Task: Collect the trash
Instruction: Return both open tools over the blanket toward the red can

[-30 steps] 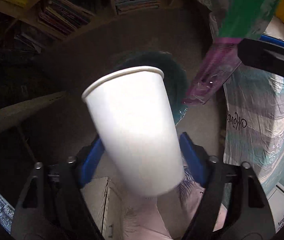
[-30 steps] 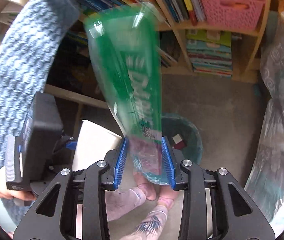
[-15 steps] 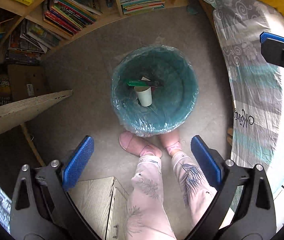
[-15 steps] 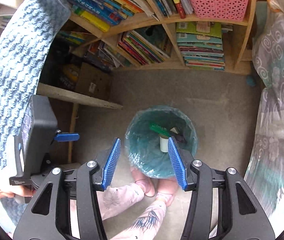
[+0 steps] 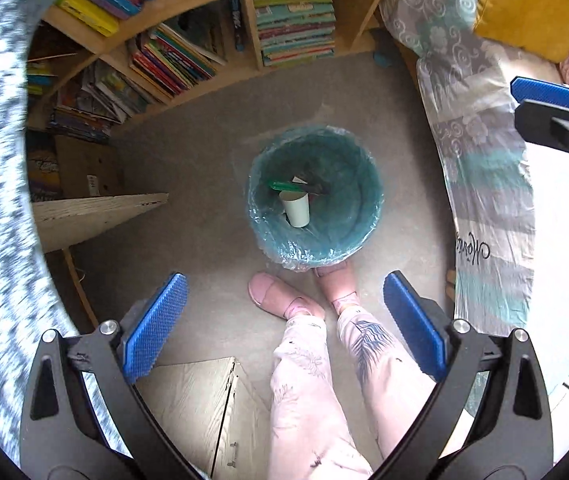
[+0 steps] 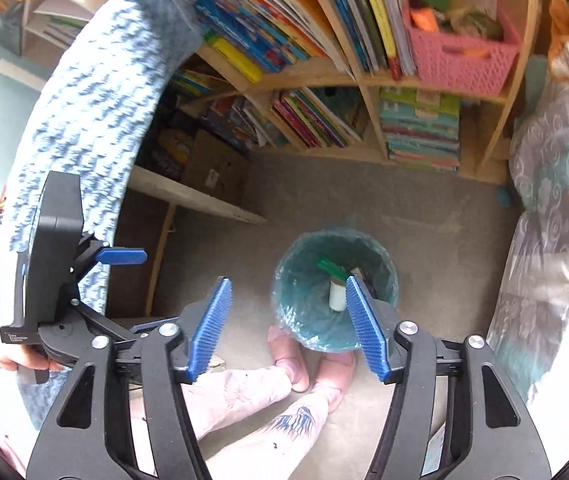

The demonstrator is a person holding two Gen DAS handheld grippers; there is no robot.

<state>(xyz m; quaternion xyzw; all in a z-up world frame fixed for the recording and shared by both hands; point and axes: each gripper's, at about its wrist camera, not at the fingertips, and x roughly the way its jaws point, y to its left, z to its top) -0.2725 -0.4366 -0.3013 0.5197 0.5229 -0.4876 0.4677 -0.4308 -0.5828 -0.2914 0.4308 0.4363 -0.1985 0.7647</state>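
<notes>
Grey carpet floor [image 5: 212, 168] fills the middle, daylight washing it pale. At twelve o'clock, a wooden bookshelf [image 6: 368, 80] packed with bright children's books, a pink basket [image 6: 460, 60] in its upper cubby. At three o'clock, a bed with swirl-patterned grey bedding [image 5: 480, 148] and a mustard cushion [image 5: 524, 4]. At nine o'clock, a white board edge [image 5: 92, 212] juts out.

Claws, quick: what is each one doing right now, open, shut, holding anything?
Left claw: open, holding nothing.
Right claw: open, holding nothing.
The paper cup and green wrapper lie in the trash bin.
</notes>
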